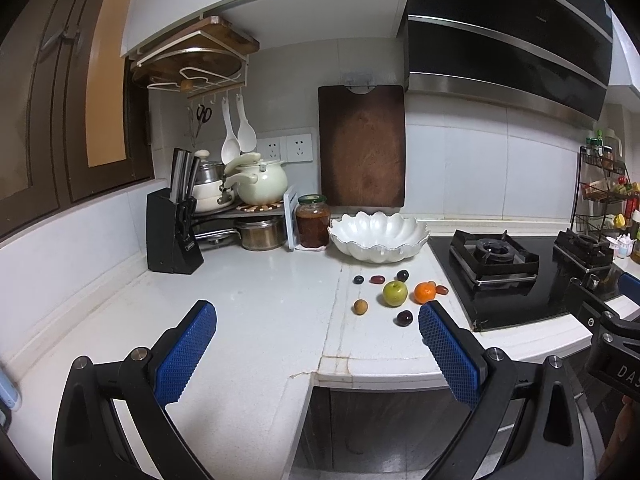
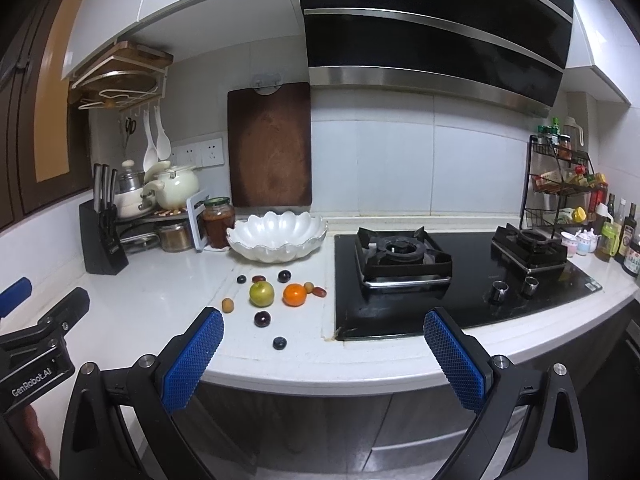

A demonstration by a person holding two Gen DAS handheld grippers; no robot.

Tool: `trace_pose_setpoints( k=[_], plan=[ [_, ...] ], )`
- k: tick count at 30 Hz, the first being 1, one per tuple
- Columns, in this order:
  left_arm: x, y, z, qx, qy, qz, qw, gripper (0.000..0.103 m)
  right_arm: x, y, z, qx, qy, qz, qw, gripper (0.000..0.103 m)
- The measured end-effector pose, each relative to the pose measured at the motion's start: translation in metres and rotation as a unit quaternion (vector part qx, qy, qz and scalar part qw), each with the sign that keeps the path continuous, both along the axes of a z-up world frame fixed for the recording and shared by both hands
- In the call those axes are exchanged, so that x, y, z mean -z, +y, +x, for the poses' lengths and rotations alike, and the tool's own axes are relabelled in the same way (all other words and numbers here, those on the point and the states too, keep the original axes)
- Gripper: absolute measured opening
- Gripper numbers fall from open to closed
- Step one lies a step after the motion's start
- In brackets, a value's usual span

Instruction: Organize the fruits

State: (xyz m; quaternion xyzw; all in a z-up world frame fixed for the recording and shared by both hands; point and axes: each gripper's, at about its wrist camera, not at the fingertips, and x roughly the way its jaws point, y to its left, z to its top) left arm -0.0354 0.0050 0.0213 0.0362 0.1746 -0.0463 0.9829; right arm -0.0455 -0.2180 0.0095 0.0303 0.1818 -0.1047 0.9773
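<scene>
- Left wrist view: the left tongs [image 1: 316, 320] hang wide apart and hold nothing, back from the bench [image 1: 248, 304] edge. The scalloped white bowl [image 1: 378, 236] looks empty. The fruits lie loose in front of it: a green apple [image 1: 395, 293], a tangerine [image 1: 424, 293] and small dark plums.
- Right wrist view: the right tongs [image 2: 323, 330] are spread wide and empty too. The same apple [image 2: 261, 293], tangerine [image 2: 295, 294] and a blueberry [image 2: 279, 343] sit near the stove [image 2: 404, 260]. Judging by this, nothing is sorted yet; every fruit remains.
</scene>
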Motion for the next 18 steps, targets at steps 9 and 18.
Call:
trace_pose_setpoints(
  k=[9,18],
  plan=[
    [0.0000,-0.0007,-0.0028,0.001,-0.001,0.000,1.0000,0.103,-0.0005,0.0020,-0.0017,0.001,-0.003,0.000,1.000,0.102],
    [-0.0008,-0.0020,-0.0061,-0.001,-0.004,-0.001,1.0000,0.103,-0.0021,0.0034,-0.0045,-0.003,-0.007,-0.003,1.000,0.102]
  ],
)
